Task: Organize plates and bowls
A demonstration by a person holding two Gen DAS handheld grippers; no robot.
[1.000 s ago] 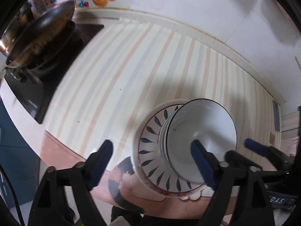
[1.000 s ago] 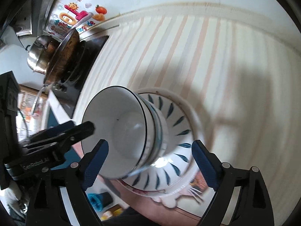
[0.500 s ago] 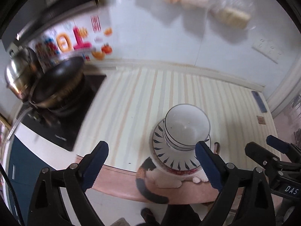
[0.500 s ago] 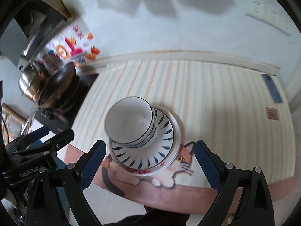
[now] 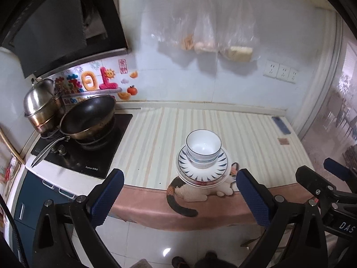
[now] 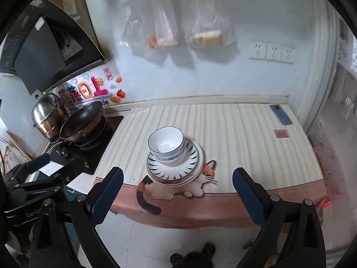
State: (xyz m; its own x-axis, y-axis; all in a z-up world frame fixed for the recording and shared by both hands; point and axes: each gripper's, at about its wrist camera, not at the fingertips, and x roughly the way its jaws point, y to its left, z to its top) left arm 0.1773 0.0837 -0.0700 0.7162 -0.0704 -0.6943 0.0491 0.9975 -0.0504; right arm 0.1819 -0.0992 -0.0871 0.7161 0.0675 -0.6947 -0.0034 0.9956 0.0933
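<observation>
- Basically, stacked white bowls (image 5: 203, 148) with dark rims sat nested on a pile of plates (image 5: 202, 174); top plate had blue leaf marks round its rim.
- The stack stood near the front edge of the striped counter mat (image 5: 245, 138), partly covering a cat picture (image 5: 191, 192) printed on the mat's pink border.
- Left gripper (image 5: 179, 198) was held back from the counter, jaws wide apart, nothing between the blue pads (image 5: 107, 197).
- Right gripper (image 6: 177, 197) likewise clear of the stack, jaws spread wide, empty; blue pads (image 6: 248, 197) visible.
- In the left wrist view the other tool's body showed white letters "DAS" (image 5: 345, 226), cut off at the frame edge.
- In the right wrist view the other tool read "GenRo" (image 6: 33, 213), rest hidden.
- Black wok (image 5: 89, 118) sat on a black hob (image 5: 89, 156); small brand print on the hob's front edge was too small to read.
- Steel lidded pot (image 5: 41, 107) stood behind the wok, just beside it.
- Wall stickers (image 5: 98, 81) showed a big "10" in orange and pink, a sun, oranges, and a red tag with Chinese characters, unreadable.
- Sticker strip below read "Ba On Th", partly hidden by the wok.
- Clear bags (image 5: 212, 33) of food hung on the wall tile.
- Three white sockets (image 5: 281, 71) at right; a blue phone (image 5: 281, 125) lay at the mat's far right corner.
</observation>
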